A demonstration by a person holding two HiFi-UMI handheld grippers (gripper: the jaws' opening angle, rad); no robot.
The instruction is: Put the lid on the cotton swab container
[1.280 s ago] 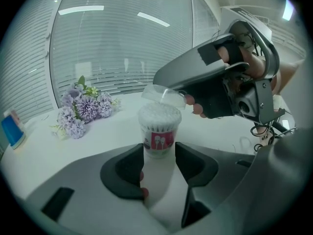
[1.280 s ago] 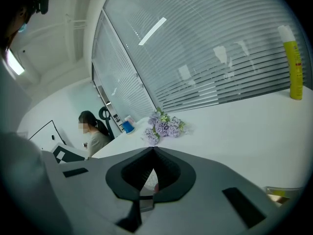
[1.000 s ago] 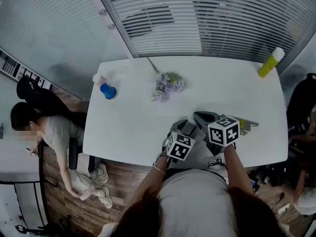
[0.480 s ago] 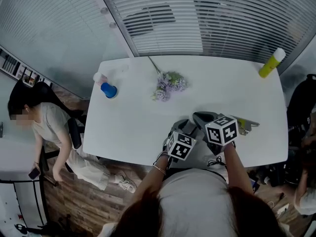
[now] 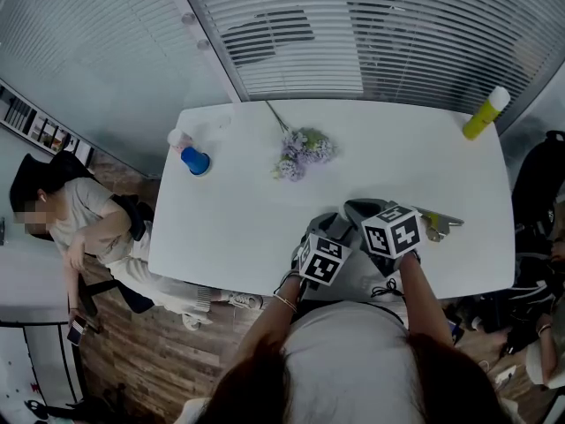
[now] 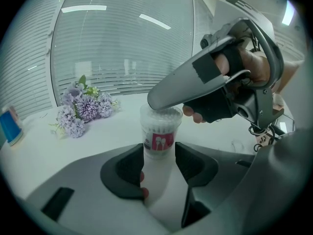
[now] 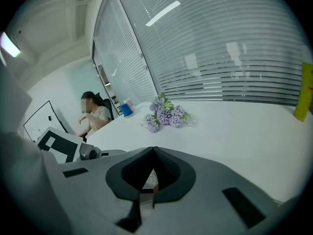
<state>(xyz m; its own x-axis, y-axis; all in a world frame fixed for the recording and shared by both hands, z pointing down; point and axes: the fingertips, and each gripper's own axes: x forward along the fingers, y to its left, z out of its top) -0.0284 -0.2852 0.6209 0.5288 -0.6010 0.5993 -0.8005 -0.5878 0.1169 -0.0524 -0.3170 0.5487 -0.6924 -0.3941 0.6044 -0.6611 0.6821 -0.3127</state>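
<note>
The cotton swab container (image 6: 159, 136), clear with a pink label, stands between my left gripper's (image 6: 159, 153) jaws, whose pads press on its sides. A clear lid (image 6: 160, 113) sits on its top. My right gripper (image 6: 157, 100) comes in from the upper right and lies across that lid with its jaws closed tip to tip. In the right gripper view the right gripper (image 7: 152, 153) shows white swab tips through the small gap behind its tips. In the head view both grippers are close together at the table's near edge, left gripper (image 5: 328, 228) and right gripper (image 5: 357, 212), and they hide the container.
On the white table (image 5: 238, 228) lie a lilac flower bunch (image 5: 302, 153), a blue cup (image 5: 194, 162) at the far left corner and a yellow bottle (image 5: 484, 113) at the far right corner. A small metal object (image 5: 439, 223) lies right of the grippers. A person (image 5: 84, 215) sits left of the table.
The right gripper has edged slightly left over the container. The left gripper has stayed put. The person at the left has shifted on the chair.
</note>
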